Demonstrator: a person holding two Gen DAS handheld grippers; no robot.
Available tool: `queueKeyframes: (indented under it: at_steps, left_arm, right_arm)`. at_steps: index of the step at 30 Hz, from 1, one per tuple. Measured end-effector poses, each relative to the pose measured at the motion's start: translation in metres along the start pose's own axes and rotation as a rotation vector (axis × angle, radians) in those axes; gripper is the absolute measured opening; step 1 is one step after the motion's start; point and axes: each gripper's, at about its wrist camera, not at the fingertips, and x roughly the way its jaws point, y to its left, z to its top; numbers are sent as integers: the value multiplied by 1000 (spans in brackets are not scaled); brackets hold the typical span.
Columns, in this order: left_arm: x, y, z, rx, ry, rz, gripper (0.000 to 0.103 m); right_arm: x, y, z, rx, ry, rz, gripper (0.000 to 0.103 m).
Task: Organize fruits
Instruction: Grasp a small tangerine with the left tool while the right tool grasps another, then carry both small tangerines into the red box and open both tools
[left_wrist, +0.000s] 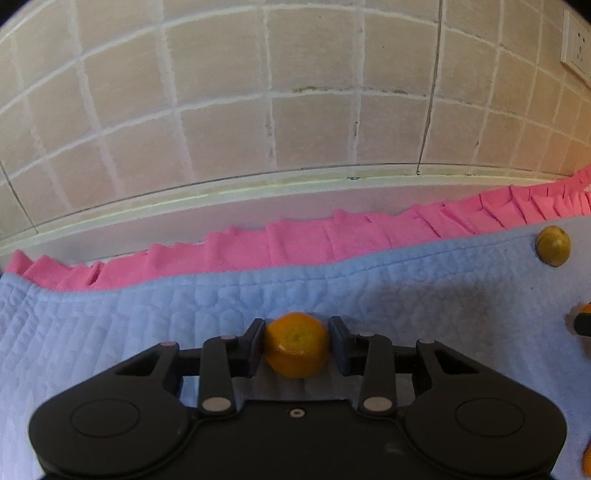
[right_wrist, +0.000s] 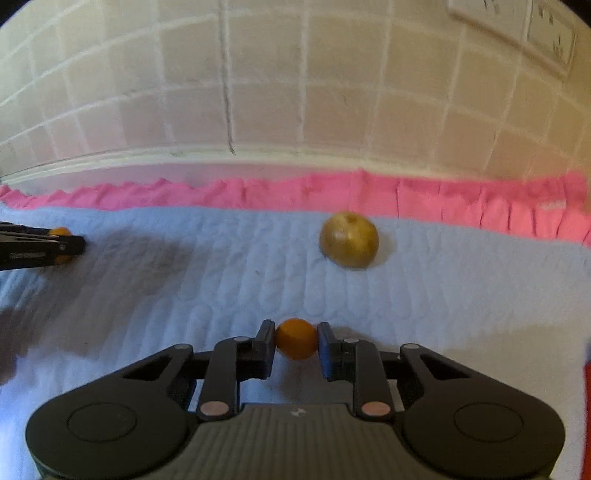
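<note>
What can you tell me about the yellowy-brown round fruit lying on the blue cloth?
The yellowy-brown fruit is round, dull golden with brownish patches and a small dimple on top. Its skin looks smooth and matte. It lies alone on the quilted blue cloth, near the pink ruffled edge, casting a soft shadow. Nothing but the cloth touches it; both grippers are apart from it. The picture is too blurred to tell its kind.

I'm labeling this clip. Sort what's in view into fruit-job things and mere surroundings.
Job:
left gripper, shut on orange
right gripper, shut on small orange
yellow-brown fruit

Surroundings:
blue quilted cloth
pink ruffle
tiled wall
wall socket
</note>
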Motion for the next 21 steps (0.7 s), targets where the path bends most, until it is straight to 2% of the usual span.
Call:
queueKeyframes:
  at_steps: [5, 12, 16, 21]
  left_arm:
    - [-29, -5, 0, -1, -36, -34, 44]
    - [-82, -51, 4, 81, -120, -121, 44]
    - [-93, -92, 9, 152, -123, -177, 44]
    - [-112, -166, 18, 263, -162, -309, 44]
  right_arm:
    - [-43, -1, -1, -13, -75, -8, 26]
    - [-107, -34, -27, 74, -168, -67, 26]
    - [-138, -73, -59, 175, -162, -151, 26]
    - [-178, -140, -102, 351, -156, -259, 26]
